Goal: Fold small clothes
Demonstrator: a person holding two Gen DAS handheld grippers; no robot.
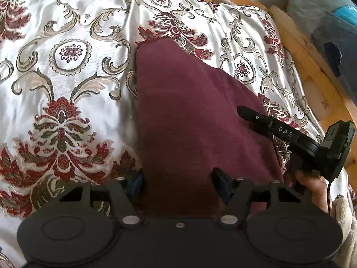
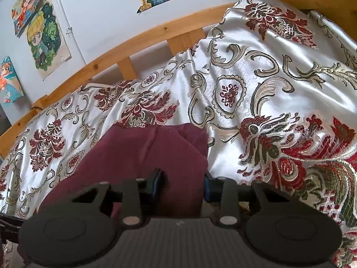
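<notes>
Cloth (image 1: 191,120), maroon, on the bedspread (image 1: 67,71). Left wrist view: long axis runs 6 to 11 o'clock; its near end lies between the left tongs (image 1: 178,182), jaws part-open; pad contact cannot be told. Right tongs (image 1: 243,111) rest at its 3 o'clock edge. Right wrist view: cloth (image 2: 142,154) reaches toward 12; right tongs (image 2: 183,184) straddle its right hem, apparently not yet pinching. Both sit equally near.
</notes>
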